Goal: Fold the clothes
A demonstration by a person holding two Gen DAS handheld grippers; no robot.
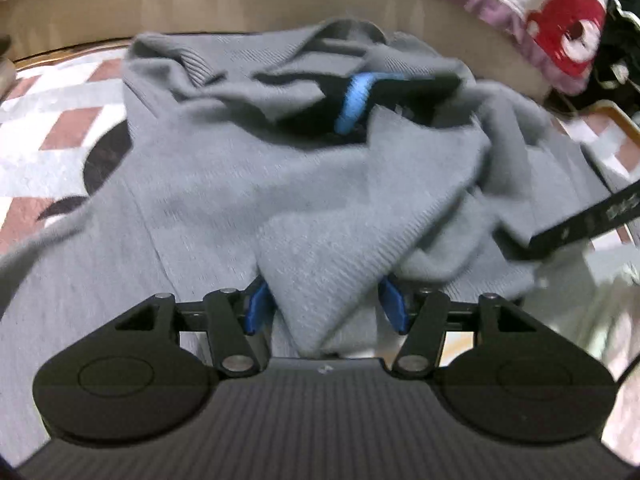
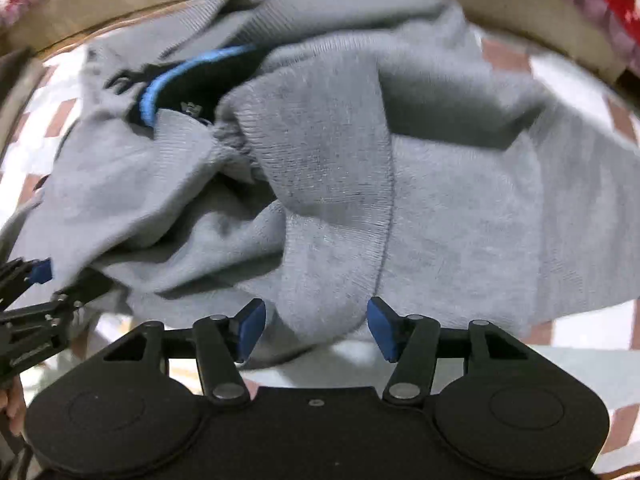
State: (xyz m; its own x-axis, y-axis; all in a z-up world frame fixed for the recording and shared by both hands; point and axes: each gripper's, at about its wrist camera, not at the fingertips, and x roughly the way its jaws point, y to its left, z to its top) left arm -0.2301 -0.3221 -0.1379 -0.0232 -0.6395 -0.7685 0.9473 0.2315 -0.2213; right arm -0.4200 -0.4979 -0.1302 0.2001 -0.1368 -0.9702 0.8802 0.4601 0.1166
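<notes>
A grey knit sweater (image 1: 248, 184) with a black and blue collar (image 1: 354, 104) lies crumpled on a checkered surface; it also fills the right wrist view (image 2: 440, 200). My left gripper (image 1: 326, 308) has its blue pads wide apart with a fold of the sweater lying between them. My right gripper (image 2: 316, 328) also stands wide open, with the ribbed hem of the sweater (image 2: 332, 208) draped between its pads. The right gripper's arm shows at the right edge of the left wrist view (image 1: 592, 220); the left gripper shows at the left edge of the right wrist view (image 2: 36, 304).
The sweater rests on a pink and white checkered cloth (image 1: 52, 128). Behind it runs a tan wooden edge (image 1: 240, 0). A white and red bear-print fabric with a purple frill (image 1: 560, 24) lies at the back right.
</notes>
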